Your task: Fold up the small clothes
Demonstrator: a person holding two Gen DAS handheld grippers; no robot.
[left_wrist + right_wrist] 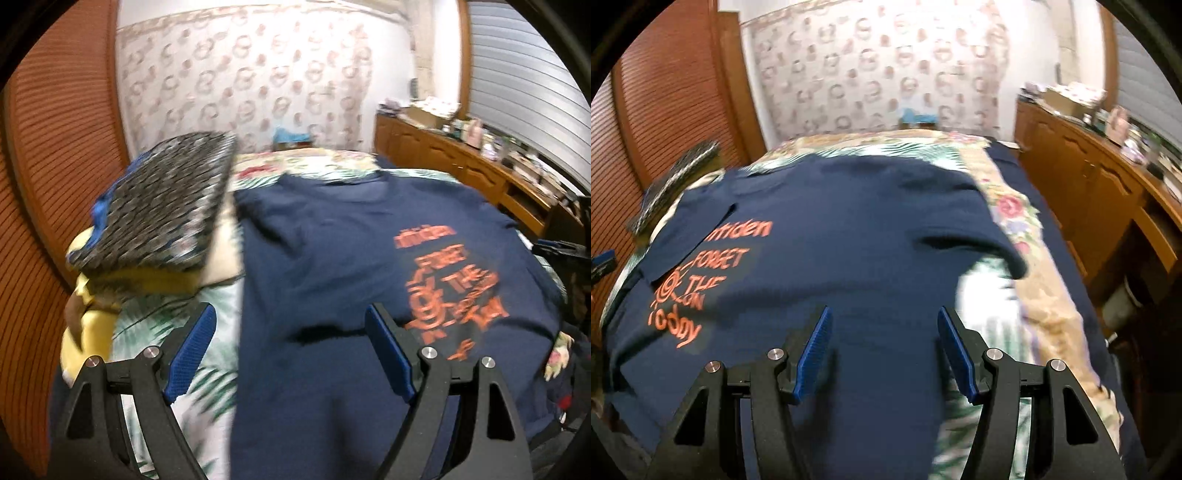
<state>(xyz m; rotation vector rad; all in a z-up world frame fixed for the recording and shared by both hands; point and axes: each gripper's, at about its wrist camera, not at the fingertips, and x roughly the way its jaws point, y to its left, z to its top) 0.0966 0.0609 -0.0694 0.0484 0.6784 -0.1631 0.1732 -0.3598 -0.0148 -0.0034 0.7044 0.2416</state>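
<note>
A navy T-shirt (332, 258) with orange lettering lies flat on the bed, its collar at the far end. My left gripper (291, 310) hovers open over the shirt's left edge, one finger above the bedcover and the other above the cloth. In the right wrist view the same T-shirt (849, 229) has its left sleeve (694, 221) folded in over the print, and its right sleeve (982, 243) is spread out. My right gripper (885, 312) stands open above the shirt's lower right part, with nothing between its fingers.
A stack of folded clothes, topped by a black-and-white patterned piece (166, 206), sits left of the shirt on the floral bedcover (177, 317). A wooden dresser (1089, 177) runs along the right side of the bed. Louvred wooden doors (672, 92) stand at the left.
</note>
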